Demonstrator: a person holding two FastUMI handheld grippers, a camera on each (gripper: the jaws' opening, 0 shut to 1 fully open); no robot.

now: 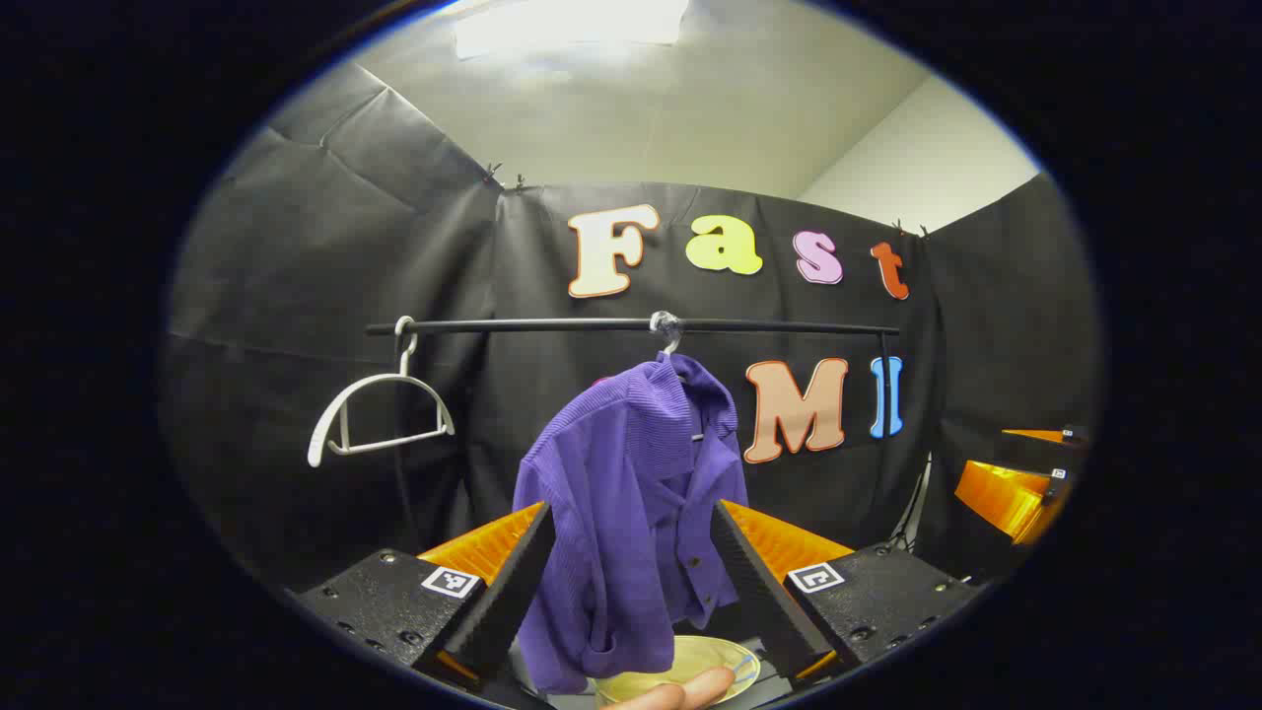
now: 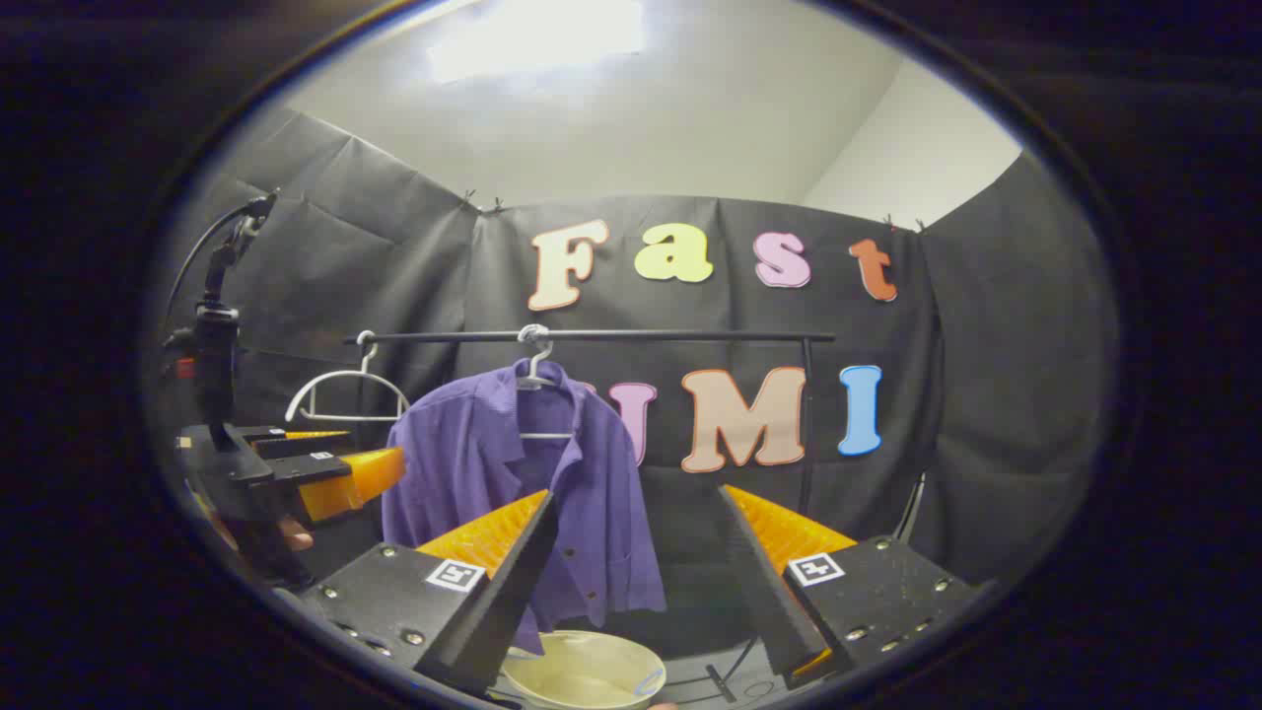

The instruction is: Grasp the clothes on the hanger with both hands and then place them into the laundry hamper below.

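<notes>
Both the left tongs (image 1: pixel 631 562) and right tongs (image 2: pixel 636 552) are spread, with the purple shirt (image 1: pixel 631 493) hanging ahead, hamper (image 2: pixel 584 673) below.

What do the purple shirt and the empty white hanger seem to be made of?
The purple buttoned shirt looks like soft, matte woven or finely ribbed fabric: it drapes in folds and shows fine lines. The empty white curved hanger looks like smooth plastic, thick and uniformly coloured, though painted wood is possible.
</notes>
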